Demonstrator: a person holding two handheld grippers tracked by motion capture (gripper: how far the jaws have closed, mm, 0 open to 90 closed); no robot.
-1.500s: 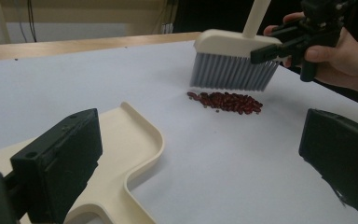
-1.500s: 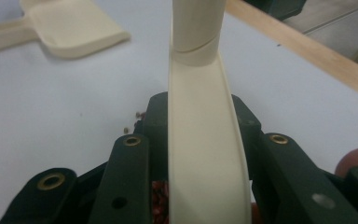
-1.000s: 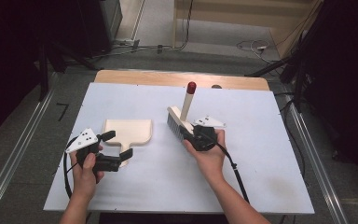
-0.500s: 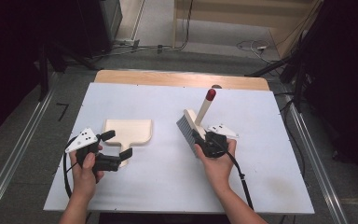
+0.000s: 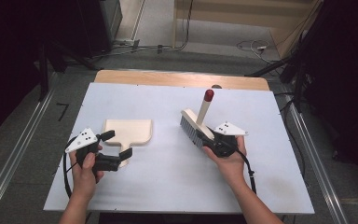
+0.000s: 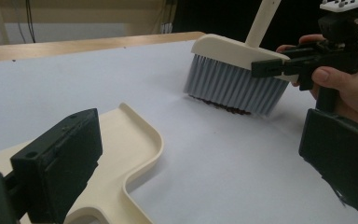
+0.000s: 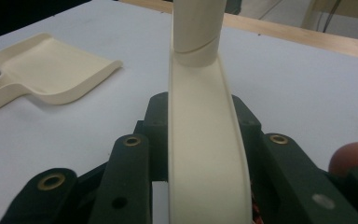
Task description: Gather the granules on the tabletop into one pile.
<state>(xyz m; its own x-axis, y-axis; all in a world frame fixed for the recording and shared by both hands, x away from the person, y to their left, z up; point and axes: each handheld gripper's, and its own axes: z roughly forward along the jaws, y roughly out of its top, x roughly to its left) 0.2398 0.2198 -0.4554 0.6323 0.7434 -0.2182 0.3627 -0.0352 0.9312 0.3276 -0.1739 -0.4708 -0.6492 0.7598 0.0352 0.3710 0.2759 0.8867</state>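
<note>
A cream brush (image 5: 192,125) with grey bristles and a red-tipped handle (image 5: 208,95) stands on the white tabletop, right of centre. My right gripper (image 5: 213,139) is shut on its cream back (image 7: 205,140), with one jaw on each side. In the left gripper view the brush's bristles (image 6: 233,86) rest on the table, with small dark bits (image 6: 223,107) under them. A cream dustpan (image 5: 128,130) lies flat at the left. My left gripper (image 5: 116,145) is open, its jaws standing on either side of the dustpan's handle (image 6: 107,196). The right gripper view shows the dustpan (image 7: 51,70) off to the left.
The white tabletop (image 5: 168,186) has a wooden strip (image 5: 177,79) along its far edge. Metal rails (image 5: 14,154) run along both sides on the floor. Cables (image 5: 186,44) lie on the floor behind the table. A cable trails from each gripper.
My right gripper has carried the brush to the right and a little nearer, away from the dustpan. The left gripper and the dustpan have kept still.
</note>
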